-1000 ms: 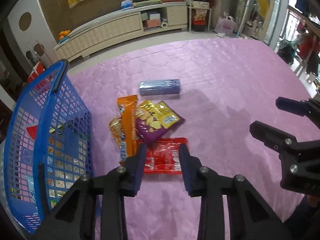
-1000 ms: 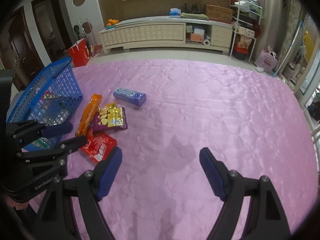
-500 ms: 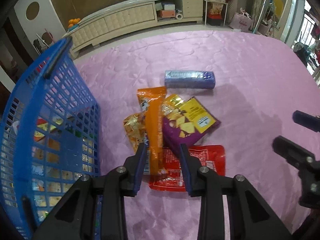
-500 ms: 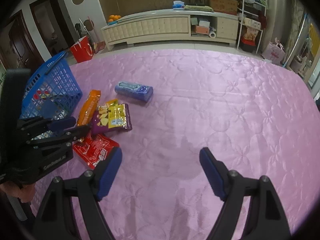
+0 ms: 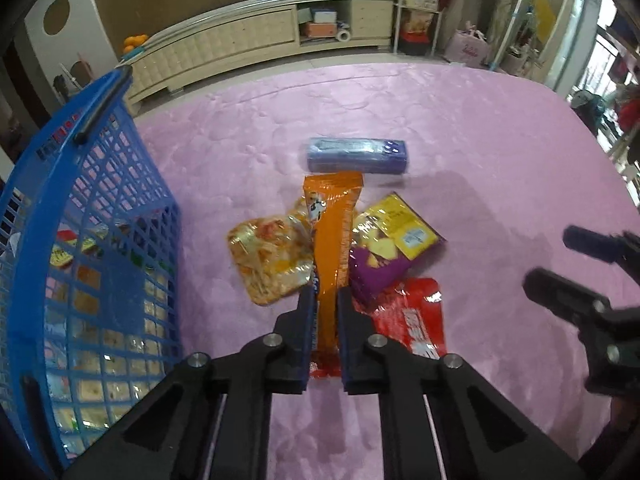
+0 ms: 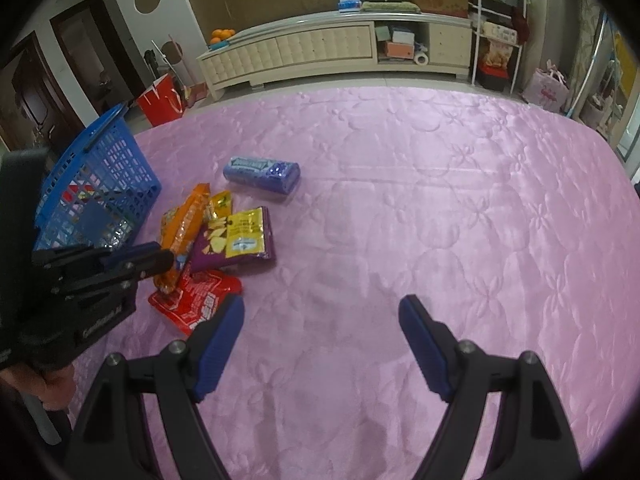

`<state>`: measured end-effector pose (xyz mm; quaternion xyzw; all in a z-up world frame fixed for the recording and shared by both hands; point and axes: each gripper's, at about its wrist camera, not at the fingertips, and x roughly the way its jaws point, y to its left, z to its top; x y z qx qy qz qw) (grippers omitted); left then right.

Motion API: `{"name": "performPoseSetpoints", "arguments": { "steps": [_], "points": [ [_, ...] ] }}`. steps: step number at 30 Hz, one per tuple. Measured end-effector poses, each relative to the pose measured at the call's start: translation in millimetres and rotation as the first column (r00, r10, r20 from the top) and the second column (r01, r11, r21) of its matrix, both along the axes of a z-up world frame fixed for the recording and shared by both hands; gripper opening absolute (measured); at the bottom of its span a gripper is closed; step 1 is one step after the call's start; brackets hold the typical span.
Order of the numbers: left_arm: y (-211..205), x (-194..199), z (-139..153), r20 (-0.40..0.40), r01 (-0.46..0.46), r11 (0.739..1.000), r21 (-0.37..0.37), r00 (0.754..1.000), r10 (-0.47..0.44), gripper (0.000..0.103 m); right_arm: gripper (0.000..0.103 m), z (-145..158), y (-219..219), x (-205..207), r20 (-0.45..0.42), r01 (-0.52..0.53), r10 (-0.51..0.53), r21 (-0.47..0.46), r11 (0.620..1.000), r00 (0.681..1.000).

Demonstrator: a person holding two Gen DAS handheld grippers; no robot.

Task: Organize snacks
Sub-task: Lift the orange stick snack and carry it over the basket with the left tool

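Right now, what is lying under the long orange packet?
The orange packet, pinched by the left gripper, lies across a gold foil pouch, a purple-and-yellow chip bag and a red packet. Whatever else is beneath it is hidden.

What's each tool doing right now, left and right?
Left tool: closed on the orange snack packet.
Right tool: open, holding nothing, above the pink cloth.
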<state>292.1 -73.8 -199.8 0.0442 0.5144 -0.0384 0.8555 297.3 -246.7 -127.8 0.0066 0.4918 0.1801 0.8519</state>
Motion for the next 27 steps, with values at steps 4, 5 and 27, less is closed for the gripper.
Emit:
{"name": "performPoseSetpoints", "arguments": {
  "steps": [4, 5, 27],
  "points": [
    [-2, -15, 4, 0.004, 0.014, 0.999, -0.041, 1.0, -0.014, 0.008, 0.083, 3, 2, -4, -0.007, -0.009, 0.009, -0.005, 1.0, 1.0],
    [-2, -19, 6, 0.012, 0.015, 0.999, -0.05, 1.0, -0.014, 0.008, 0.083, 4, 2, -6, -0.008, -0.012, 0.012, -0.006, 1.0, 1.0],
    [43, -77, 127, 0.296, -0.052, 0.997, -0.056, 0.953, 0.066, 0.008, 0.083, 54, 70, -31, 0.082, -0.138, 0.145, -0.089, 0.986, 0.986]
  ]
}}
